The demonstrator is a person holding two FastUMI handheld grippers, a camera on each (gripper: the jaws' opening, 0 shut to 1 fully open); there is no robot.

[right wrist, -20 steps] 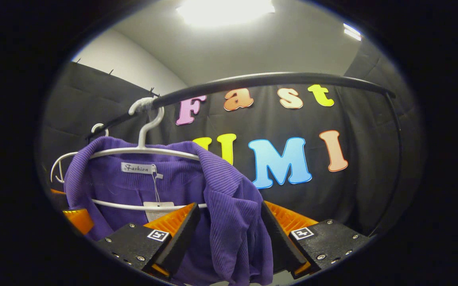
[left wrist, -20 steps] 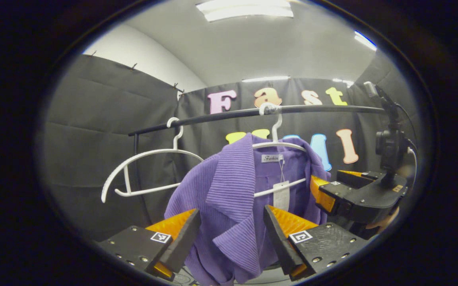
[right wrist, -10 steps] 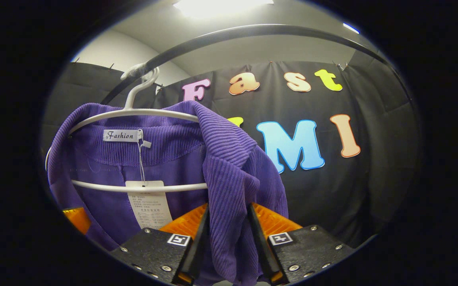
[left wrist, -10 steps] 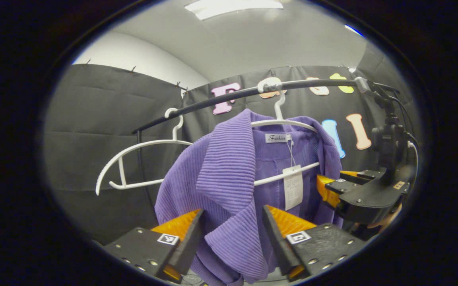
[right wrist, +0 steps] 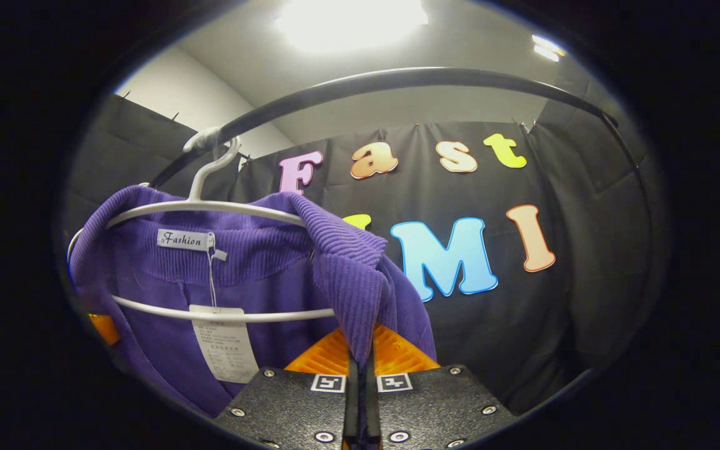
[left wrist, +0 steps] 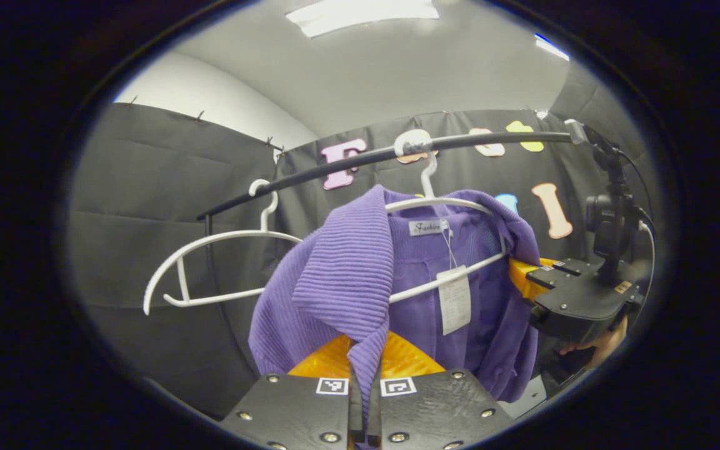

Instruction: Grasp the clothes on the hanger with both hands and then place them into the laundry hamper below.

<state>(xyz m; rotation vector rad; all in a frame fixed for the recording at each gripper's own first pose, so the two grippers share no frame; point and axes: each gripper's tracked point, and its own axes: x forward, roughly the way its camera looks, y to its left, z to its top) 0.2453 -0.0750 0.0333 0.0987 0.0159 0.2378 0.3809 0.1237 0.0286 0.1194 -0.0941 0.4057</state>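
In the left gripper view, an empty white hanger [left wrist: 210,262] hangs at about nine o'clock from the black rail [left wrist: 360,161], which arcs across the upper half. Toward the centre, a purple ribbed garment [left wrist: 347,275] is draped on a second white hanger [left wrist: 438,203] hooked over the same rail at about twelve o'clock. A paper tag [left wrist: 455,300] dangles inside its open front. At six o'clock the left tool [left wrist: 363,400] has its two fingers pressed together on the garment's lapel edge, the purple strip running down between them. At three o'clock the right tool [left wrist: 575,294] sits against the garment's far shoulder edge, and a hand [left wrist: 597,347] shows beneath it; from here I cannot tell how its fingers stand.

In the right gripper view, the garment [right wrist: 241,269] fills the span from nine o'clock to the centre, still on its hanger [right wrist: 210,206], whose hook wraps the rail [right wrist: 397,78] at about eleven o'clock. The tag [right wrist: 222,344] hangs at about seven o'clock. An orange bit of the other tool peeks at the nine o'clock edge. At six o'clock the right tool [right wrist: 360,400] is clamped on the other lapel's folded edge, both fingers tight against the fabric.
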